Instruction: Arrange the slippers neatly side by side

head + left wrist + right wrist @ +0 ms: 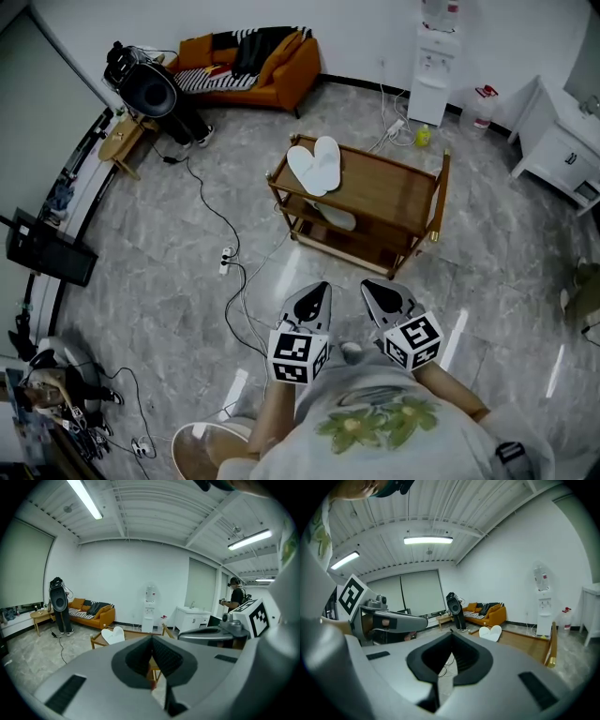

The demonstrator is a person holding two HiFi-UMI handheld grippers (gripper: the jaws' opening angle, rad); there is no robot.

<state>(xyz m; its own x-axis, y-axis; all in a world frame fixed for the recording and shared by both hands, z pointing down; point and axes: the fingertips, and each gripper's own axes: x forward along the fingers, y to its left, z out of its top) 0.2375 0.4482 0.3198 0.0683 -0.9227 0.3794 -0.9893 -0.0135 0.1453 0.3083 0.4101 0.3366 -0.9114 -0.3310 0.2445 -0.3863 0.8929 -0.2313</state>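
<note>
In the head view the person stands on the floor with both grippers held out in front, and the pair of white slippers [314, 166] lies on the top of a wooden table [394, 192], at its left end, well apart from both tools. The two slippers touch at the end nearer to the person and spread away from each other at the far end, so they are not yet parallel. I judge that the step in hand is the approach and that the arranging itself has not begun. The left gripper [319, 291] and the right gripper [372, 289] both point toward the table and carry nothing. In the left gripper view the left gripper [151, 638] has its jaws pressed together with nothing between them. The slippers [113, 635] appear far ahead and to the left of the tips, on the table [140, 633]. In the right gripper view the right gripper [451, 634] is also closed and empty, and the slippers [491, 632] show ahead and to the right of its tips, at the near end of the table [525, 640]. The next move probably calls for coming close to the table and opening the jaws, then taking or pushing one slipper so that it turns to lie straight beside the other.
</note>
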